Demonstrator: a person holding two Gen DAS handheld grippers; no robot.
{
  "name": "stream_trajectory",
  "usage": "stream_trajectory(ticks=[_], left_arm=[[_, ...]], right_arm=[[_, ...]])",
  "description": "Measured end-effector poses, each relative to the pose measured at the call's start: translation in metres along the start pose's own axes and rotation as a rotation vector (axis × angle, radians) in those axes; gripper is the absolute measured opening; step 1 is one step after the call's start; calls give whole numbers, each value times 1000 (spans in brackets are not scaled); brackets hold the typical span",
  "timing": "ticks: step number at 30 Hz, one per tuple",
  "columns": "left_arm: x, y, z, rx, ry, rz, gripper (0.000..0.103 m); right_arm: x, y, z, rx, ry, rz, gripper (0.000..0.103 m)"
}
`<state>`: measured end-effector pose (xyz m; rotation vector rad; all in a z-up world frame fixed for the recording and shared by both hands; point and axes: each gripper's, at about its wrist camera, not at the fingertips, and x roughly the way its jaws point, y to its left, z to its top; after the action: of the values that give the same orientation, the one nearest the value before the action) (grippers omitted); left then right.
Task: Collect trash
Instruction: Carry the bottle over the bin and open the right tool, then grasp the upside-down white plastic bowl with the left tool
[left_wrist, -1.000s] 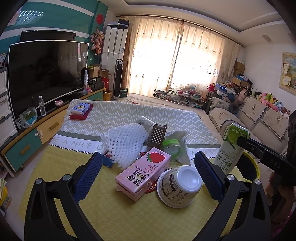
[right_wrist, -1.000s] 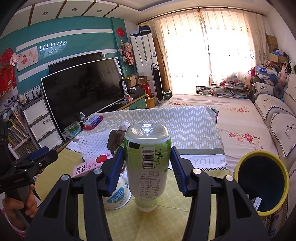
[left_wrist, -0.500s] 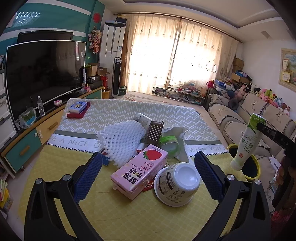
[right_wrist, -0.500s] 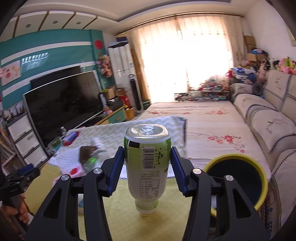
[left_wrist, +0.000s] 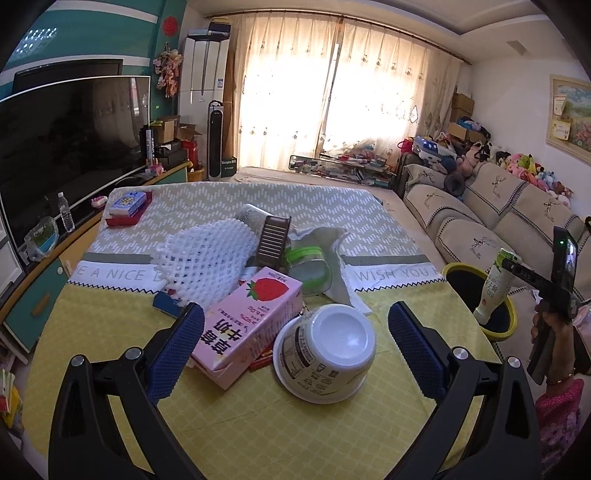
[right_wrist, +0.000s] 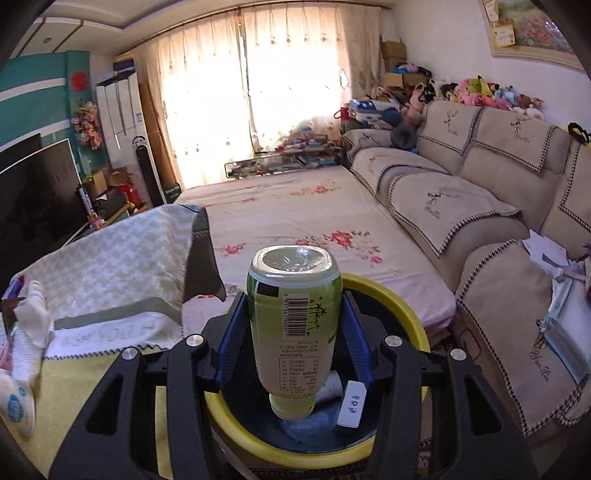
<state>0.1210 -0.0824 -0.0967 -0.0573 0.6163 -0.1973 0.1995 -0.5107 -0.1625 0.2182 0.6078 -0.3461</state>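
The right gripper (right_wrist: 295, 343) is clamped on a green bottle (right_wrist: 293, 325), its 2 blue pads pressed against the bottle's sides about halfway open. The bottle is held cap-down, its base toward the camera, and its neck hangs inside the mouth of a yellow-rimmed bin (right_wrist: 388, 299) that sits directly beneath the jaws. Only the right wrist view looks into the bin: a white tag-like piece (right_wrist: 351, 404) lies on the dark blue lining, just right of the bottle's cap.

The left wrist view shows the same grip from the side: the bottle (left_wrist: 495, 288) tilted over the bin (left_wrist: 506, 328), held by the right gripper (left_wrist: 517, 267) with the person's hand (left_wrist: 550, 328) below it, all far to the right of the left jaws.

The left gripper (left_wrist: 295, 339) is wide open and holds nothing. Between and just ahead of its 2 pads lie a pink strawberry milk carton (left_wrist: 251, 325), nearer the left pad, and an overturned white cup (left_wrist: 327, 354), nearer the right pad. Farther ahead of the jaws sit a white foam net (left_wrist: 207, 258), a brown ribbed wrapper (left_wrist: 273, 242) and a green-rimmed clear container (left_wrist: 306, 269) on the yellow tablecloth (left_wrist: 258, 417). This pile is mostly out of the right wrist view.
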Motion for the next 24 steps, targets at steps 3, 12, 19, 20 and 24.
stream_trajectory(ticks=[3, 12, 19, 20, 24], left_arm=[[9, -13, -5, 35, 25, -25, 98], [34, -27, -17, 71, 87, -67, 98], [55, -32, -25, 123, 105, -61, 98], [57, -33, -25, 133, 106, -60, 98], [69, -35, -26, 168, 114, -50, 98]], right_arm=[[9, -11, -10, 27, 12, -7, 50], [-20, 4, -21, 20, -8, 39, 54], [-34, 24, -31, 9, -1, 120, 55], [-35, 26, -32, 8, -1, 130, 55], [-37, 34, -35, 7, 8, 157, 55]])
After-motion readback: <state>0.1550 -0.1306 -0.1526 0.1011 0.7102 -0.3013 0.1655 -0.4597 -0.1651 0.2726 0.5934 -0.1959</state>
